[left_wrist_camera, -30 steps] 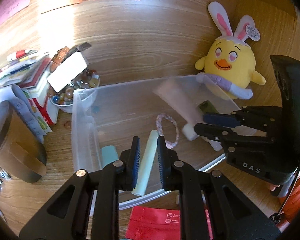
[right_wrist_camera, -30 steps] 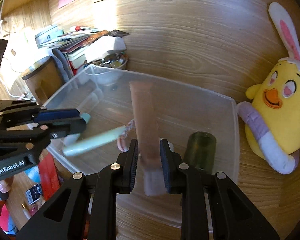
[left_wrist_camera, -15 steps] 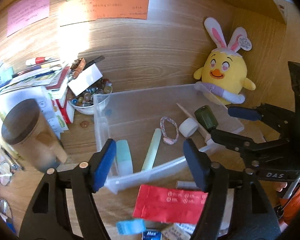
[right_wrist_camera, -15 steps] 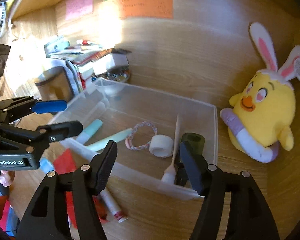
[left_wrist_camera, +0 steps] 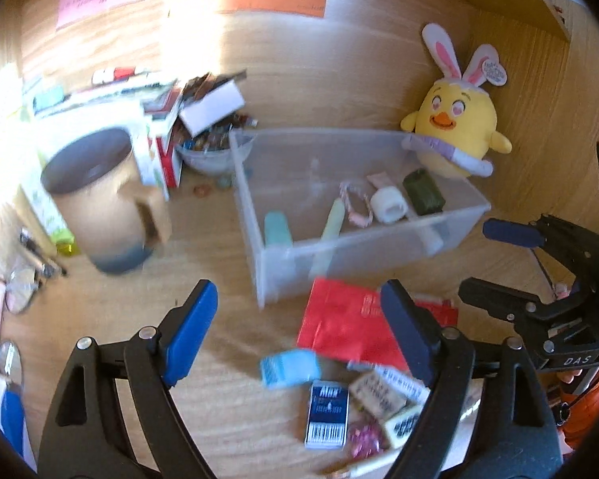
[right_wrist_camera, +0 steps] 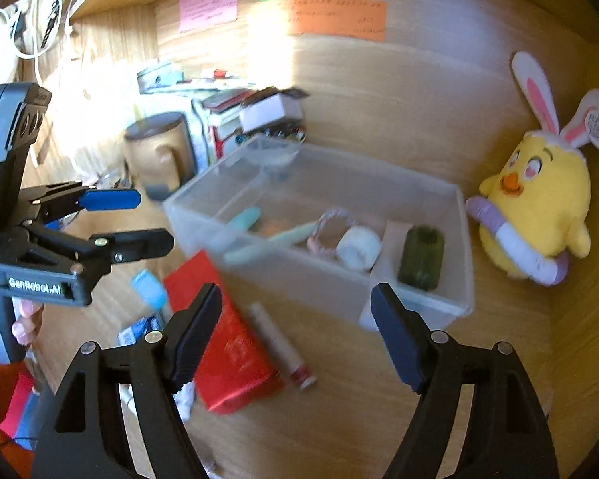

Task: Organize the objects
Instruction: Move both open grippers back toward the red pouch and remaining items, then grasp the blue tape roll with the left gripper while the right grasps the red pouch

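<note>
A clear plastic bin (left_wrist_camera: 283, 255) (right_wrist_camera: 299, 279) on the wooden desk holds a mint tube (left_wrist_camera: 333, 219), a teal piece (left_wrist_camera: 277, 229), a pink braided ring (left_wrist_camera: 357, 203), a white roll (left_wrist_camera: 389, 205) (right_wrist_camera: 357, 247), a pink tube and a dark green bottle (left_wrist_camera: 423, 197) (right_wrist_camera: 421, 257). My left gripper (left_wrist_camera: 299, 335) is open and empty, in front of the bin. My right gripper (right_wrist_camera: 295, 331) is open and empty, near the bin's front right. Loose on the desk: a red packet (left_wrist_camera: 347, 323) (right_wrist_camera: 227, 343), a light blue piece (left_wrist_camera: 289, 367), small boxes (left_wrist_camera: 327, 413), a red-capped tube (right_wrist_camera: 281, 345).
A yellow bunny-eared chick plush (left_wrist_camera: 455, 131) (right_wrist_camera: 535, 203) sits right of the bin. A brown lidded mug (left_wrist_camera: 100, 199), stacked books (left_wrist_camera: 155, 127) and a bowl of trinkets (left_wrist_camera: 207, 151) stand to the left. Glasses (left_wrist_camera: 16, 291) lie at the left edge.
Both grippers let go of their tubes into the bin, opened wide and pulled back from it. The mint tube and the pink tube now lie inside.
</note>
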